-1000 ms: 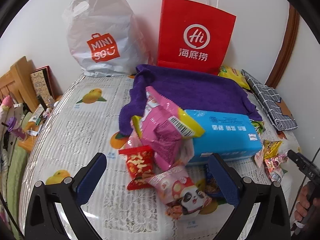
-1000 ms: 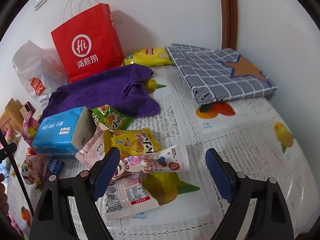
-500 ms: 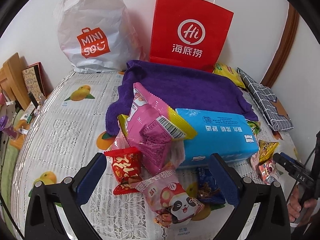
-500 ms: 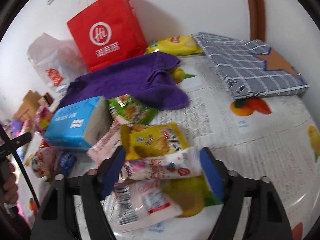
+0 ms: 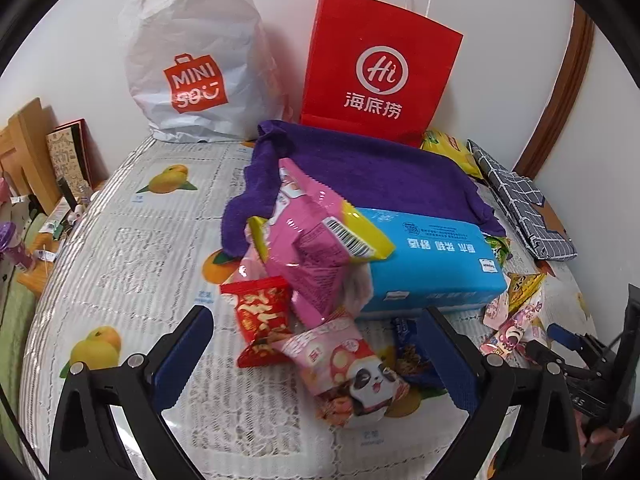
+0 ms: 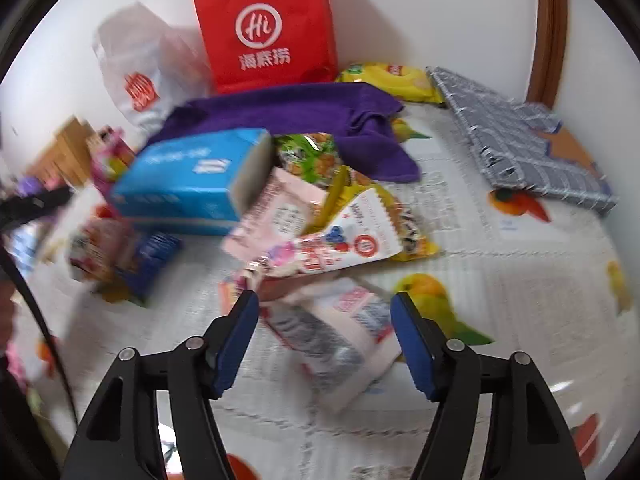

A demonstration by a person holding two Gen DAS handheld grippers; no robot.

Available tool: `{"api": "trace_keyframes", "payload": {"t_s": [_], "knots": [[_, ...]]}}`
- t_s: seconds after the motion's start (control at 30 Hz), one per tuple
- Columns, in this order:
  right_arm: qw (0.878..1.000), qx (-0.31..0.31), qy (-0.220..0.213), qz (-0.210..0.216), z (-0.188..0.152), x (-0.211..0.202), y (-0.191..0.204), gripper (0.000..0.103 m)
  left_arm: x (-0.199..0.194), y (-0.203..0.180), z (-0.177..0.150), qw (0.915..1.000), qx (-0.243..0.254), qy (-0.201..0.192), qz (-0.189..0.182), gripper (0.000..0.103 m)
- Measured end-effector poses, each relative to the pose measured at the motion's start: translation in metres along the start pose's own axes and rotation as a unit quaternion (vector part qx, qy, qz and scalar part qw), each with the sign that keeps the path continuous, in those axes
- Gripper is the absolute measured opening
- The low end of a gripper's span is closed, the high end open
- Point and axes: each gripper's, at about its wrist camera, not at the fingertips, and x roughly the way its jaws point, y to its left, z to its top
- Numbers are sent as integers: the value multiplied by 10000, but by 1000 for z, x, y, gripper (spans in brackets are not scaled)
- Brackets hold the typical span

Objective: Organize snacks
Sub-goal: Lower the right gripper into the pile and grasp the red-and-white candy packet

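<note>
Snack packets lie in a heap on a white fruit-print cloth. In the left wrist view my left gripper (image 5: pixel 316 316) is open and empty above a red packet (image 5: pixel 260 316), a pink panda packet (image 5: pixel 352 372) and a big pink bag (image 5: pixel 312 256) leaning on a blue tissue pack (image 5: pixel 432 264). In the blurred right wrist view my right gripper (image 6: pixel 324 300) is open and empty, its fingers either side of a pale pink packet (image 6: pixel 332 332). A white strawberry packet (image 6: pixel 344 248) and a yellow packet (image 6: pixel 400 224) lie just beyond.
A red paper bag (image 5: pixel 380 72) and a white plastic bag (image 5: pixel 196 76) stand against the back wall. A purple towel (image 5: pixel 372 172) lies in front of them. A grey checked folder (image 6: pixel 520 144) lies at the right, wooden furniture (image 5: pixel 24 152) at the left.
My right gripper has moved forward and left toward the packets and its jaws have narrowed a little. My left gripper has drifted slightly; the heap has not moved.
</note>
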Motion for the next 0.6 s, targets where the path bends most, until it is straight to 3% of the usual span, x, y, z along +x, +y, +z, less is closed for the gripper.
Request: {"api": "trace_keyframes", "payload": {"t_s": [0.07, 0.2, 0.4, 0.6], "knots": [[10000, -17, 31, 26, -1, 4, -1, 73, -3, 5, -2, 10000, -50, -22, 19, 102], [9996, -260, -51, 35, -2, 10, 2, 84, -5, 14, -3, 9999, -135, -19, 82, 102], [9991, -297, 23, 311, -6, 16, 3, 85, -6, 24, -3, 9996, -190, -16, 195, 102], [9990, -240, -110, 362, -6, 13, 5, 69, 1, 27, -3, 9995, -232, 52, 197, 102]]}}
